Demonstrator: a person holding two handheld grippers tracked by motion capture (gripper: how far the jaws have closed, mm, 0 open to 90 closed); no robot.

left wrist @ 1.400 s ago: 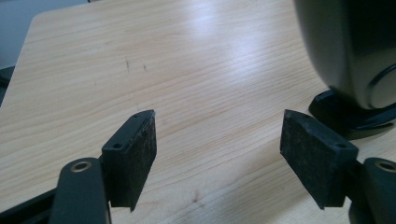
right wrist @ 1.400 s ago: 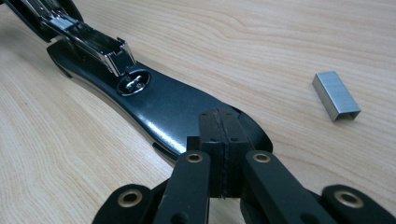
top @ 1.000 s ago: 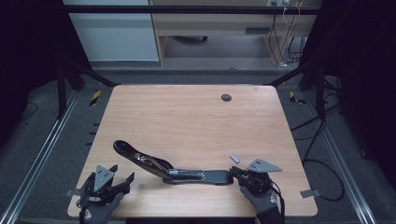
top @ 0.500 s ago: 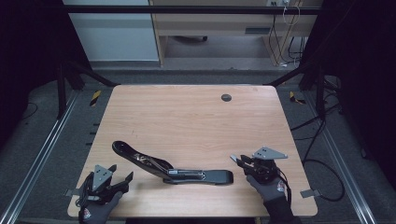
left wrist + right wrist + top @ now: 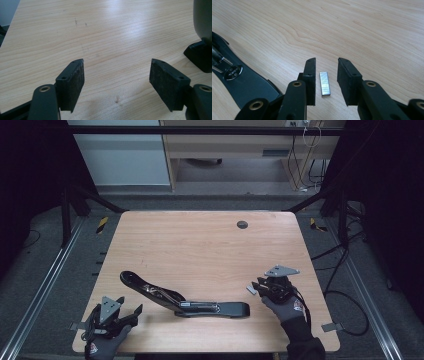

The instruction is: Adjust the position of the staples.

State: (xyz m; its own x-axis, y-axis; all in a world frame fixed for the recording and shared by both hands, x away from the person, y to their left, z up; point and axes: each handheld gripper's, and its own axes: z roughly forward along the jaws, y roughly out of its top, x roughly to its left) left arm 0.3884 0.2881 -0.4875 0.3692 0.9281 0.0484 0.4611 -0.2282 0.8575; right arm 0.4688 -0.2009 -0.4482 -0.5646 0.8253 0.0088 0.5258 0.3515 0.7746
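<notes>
A small grey metal strip of staples (image 5: 324, 83) lies flat on the pale wood-grain counter (image 5: 200, 250) near its right edge, toward the near right corner, directly between the jaws of the right gripper (image 5: 325, 75). Those jaws have just been opening and now stand at a moderate gap, their dark, rough pads clear of the strip on both sides, so nothing is held. The strip's long axis runs straight along the jaws' own line, pointing away from the camera, which suits a pinch across its narrow width. In the high view the strip (image 5: 251, 290) sits just off the right gripper (image 5: 261, 287), between it and the flat end of the long black stapler (image 5: 182, 301), opened out with its metal channel exposed, which stretches along the near edge. The right hand is plainly the nearer one. The left gripper (image 5: 134, 310) waits by the near left corner, jaws spread wide over bare wood (image 5: 117, 75).
</notes>
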